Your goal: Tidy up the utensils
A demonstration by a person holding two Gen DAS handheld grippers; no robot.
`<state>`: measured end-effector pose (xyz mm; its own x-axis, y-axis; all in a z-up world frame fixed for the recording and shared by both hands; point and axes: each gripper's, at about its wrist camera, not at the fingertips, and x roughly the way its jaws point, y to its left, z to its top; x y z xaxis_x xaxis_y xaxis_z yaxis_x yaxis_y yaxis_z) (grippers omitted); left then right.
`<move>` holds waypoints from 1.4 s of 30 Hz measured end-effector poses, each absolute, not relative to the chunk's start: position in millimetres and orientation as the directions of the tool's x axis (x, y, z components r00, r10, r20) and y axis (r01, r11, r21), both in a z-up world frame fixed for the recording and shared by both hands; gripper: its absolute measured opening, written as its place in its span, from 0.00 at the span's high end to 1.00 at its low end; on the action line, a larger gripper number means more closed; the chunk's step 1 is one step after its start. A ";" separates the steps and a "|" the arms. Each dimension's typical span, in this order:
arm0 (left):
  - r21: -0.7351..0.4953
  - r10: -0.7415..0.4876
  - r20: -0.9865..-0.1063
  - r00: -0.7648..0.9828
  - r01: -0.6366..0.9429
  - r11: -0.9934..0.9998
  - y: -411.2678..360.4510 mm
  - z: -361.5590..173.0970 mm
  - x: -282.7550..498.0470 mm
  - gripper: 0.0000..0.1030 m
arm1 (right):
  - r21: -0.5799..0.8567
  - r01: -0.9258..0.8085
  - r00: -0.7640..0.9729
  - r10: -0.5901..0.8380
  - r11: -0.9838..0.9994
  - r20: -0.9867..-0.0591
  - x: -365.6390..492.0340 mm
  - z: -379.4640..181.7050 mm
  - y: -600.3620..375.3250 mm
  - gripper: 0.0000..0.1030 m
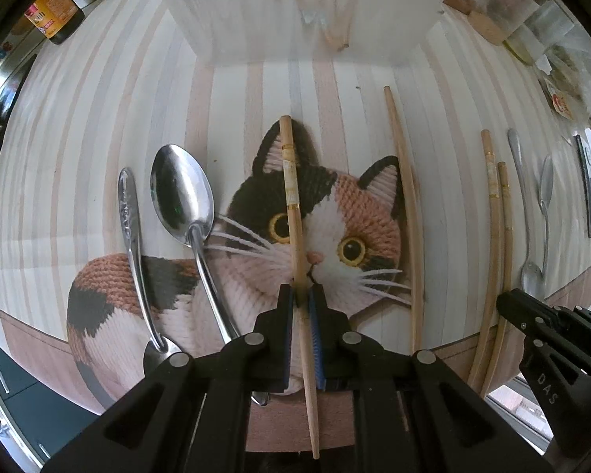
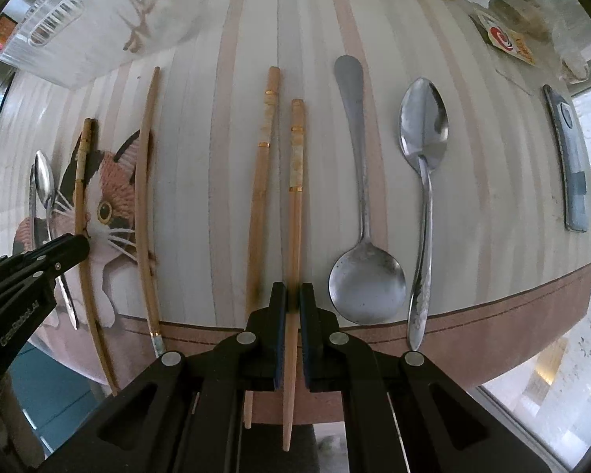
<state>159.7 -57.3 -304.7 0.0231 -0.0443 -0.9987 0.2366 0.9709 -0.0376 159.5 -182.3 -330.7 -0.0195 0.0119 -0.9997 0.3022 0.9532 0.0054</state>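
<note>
chopstick (image 1: 295,213) | long axis straight away from camera | left jaws clamped on it | right jaws clamped on second chopstick (image 2: 295,205)

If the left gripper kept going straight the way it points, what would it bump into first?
The left gripper, shut on a chopstick, points straight down, so it would probably press into the cat placemat directly beneath; depth is hard to judge.

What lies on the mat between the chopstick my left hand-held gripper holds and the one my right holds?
Two loose chopsticks: a plain one by the cat's ear and a gold-banded one beside the right-held chopstick, clearest in the right wrist view.
</note>
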 end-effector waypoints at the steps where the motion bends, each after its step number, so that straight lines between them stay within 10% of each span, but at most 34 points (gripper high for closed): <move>1: -0.036 -0.043 -0.999 0.024 0.238 0.971 -56.2 -304.6 158.7 0.92 | 0.003 0.302 -0.019 0.009 0.953 -1.000 158.6 -329.9 -180.6 0.94; 11: -0.027 -0.036 -0.999 0.033 0.234 0.972 -59.8 -298.4 152.7 0.96 | 0.010 0.320 -0.001 0.011 0.947 -1.000 140.0 -327.9 -188.3 0.94; 25: -0.046 -0.139 -0.940 0.311 0.288 0.956 -65.9 -151.8 170.4 0.96 | 0.146 0.330 0.247 0.064 0.933 -0.967 147.5 -211.2 -207.8 0.94; 42: -0.207 -0.253 -0.935 0.249 0.196 0.958 -58.3 -93.8 369.1 0.96 | 0.301 0.250 0.376 0.194 0.920 -0.906 375.9 -143.1 -210.2 0.94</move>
<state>369.1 -58.3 -93.8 0.2491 -0.2532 -0.9348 0.1961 0.9584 -0.2074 375.9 -210.2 -143.1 0.3756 0.1939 -0.9063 0.2498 0.9205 0.3005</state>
